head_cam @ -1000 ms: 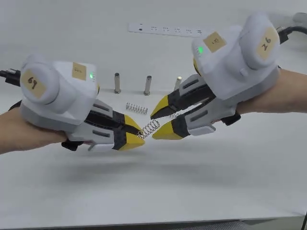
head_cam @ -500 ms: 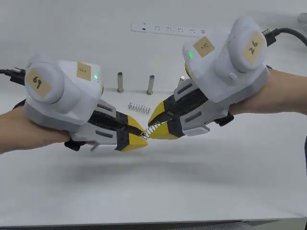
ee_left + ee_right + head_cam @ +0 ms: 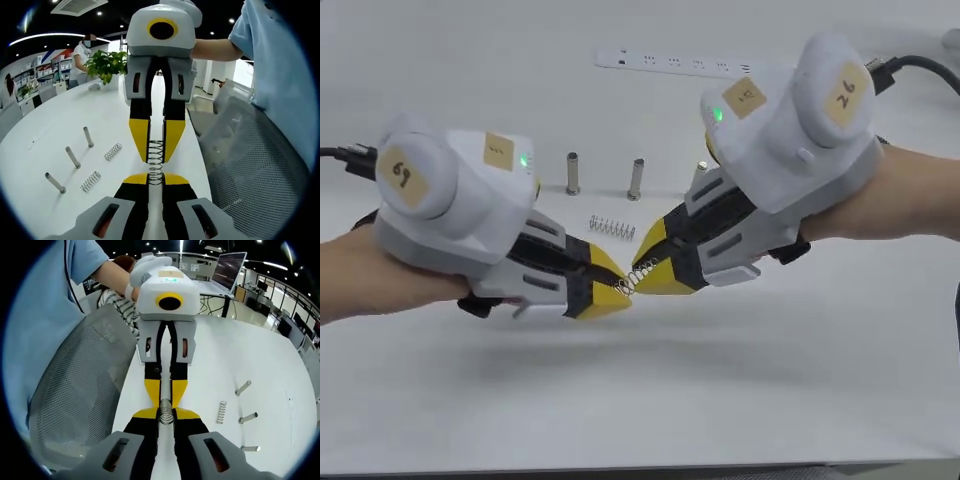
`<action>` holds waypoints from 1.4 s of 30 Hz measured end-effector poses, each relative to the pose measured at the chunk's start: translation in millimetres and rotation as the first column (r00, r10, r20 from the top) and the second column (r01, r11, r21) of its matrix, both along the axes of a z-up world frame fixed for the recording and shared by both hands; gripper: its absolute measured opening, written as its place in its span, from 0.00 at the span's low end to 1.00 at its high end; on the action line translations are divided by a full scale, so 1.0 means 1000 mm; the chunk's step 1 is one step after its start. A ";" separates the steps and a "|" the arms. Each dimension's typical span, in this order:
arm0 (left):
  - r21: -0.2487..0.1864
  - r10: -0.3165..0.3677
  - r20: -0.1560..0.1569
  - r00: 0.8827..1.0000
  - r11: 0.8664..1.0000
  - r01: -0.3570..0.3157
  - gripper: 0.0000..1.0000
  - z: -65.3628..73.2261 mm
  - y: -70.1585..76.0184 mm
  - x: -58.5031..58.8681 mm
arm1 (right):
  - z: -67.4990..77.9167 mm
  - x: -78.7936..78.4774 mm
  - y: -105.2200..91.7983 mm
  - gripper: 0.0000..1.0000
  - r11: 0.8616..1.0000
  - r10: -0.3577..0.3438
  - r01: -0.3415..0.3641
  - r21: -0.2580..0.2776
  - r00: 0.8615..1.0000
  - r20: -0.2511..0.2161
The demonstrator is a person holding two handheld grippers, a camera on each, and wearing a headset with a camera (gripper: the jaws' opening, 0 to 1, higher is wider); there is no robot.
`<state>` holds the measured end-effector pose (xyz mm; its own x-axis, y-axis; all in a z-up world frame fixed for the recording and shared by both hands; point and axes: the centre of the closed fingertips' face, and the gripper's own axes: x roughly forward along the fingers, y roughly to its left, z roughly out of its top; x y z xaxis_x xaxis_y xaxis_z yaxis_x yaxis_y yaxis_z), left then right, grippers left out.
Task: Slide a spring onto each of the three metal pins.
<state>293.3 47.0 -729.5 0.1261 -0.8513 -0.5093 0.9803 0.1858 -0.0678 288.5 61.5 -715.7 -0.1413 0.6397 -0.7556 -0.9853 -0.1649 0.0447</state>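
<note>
**Head view status: one spring held between both grippers, pins bare**

I have the left gripper (image 3: 614, 290) with its fingers (image 3: 136, 179) pressed together on one end of the spring (image 3: 638, 274). The right gripper (image 3: 648, 266) meets it tip to tip. Its fingers (image 3: 146, 414) sit against both sides of the other end, and I judge them clamped on it as well. The spring hangs in the air between the two tips, above the desk (image 3: 770, 380), tilted up toward the right gripper.

Handling, as I judge it:
- The spring is very light, thin-wired and soft along its axis.
- Squeezed hard across the coils, it may buckle or shoot out sideways.
- I would hold it across the last few coils at one end, with light pressure.
- The far end and the bore must stay free for the pin.

Beyond the grippers, three metal pins (image 3: 572, 172) stand upright in a row, none carrying a spring. The rightmost is partly hidden behind the right gripper. A loose spring (image 3: 611, 228) lies flat on the desk near the pins, on my side of them. In the left gripper view, a second loose spring (image 3: 90, 181) lies close by. A power strip (image 3: 670, 62) lies toward the far side of the desk.

Before threading, I expect one gripper must release its end.
</note>
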 end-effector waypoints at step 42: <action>-0.021 0.073 -0.001 0.997 0.997 -0.073 0.42 -0.005 0.008 0.002 | -0.001 0.001 -0.005 0.07 0.999 0.008 -0.008 -0.038 1.000 0.004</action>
<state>295.6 55.2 -735.0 0.1887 -0.8505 -0.4910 0.9641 0.2556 -0.0723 290.0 56.7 -717.0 -0.1427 0.6096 -0.7798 -0.9842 -0.1710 0.0465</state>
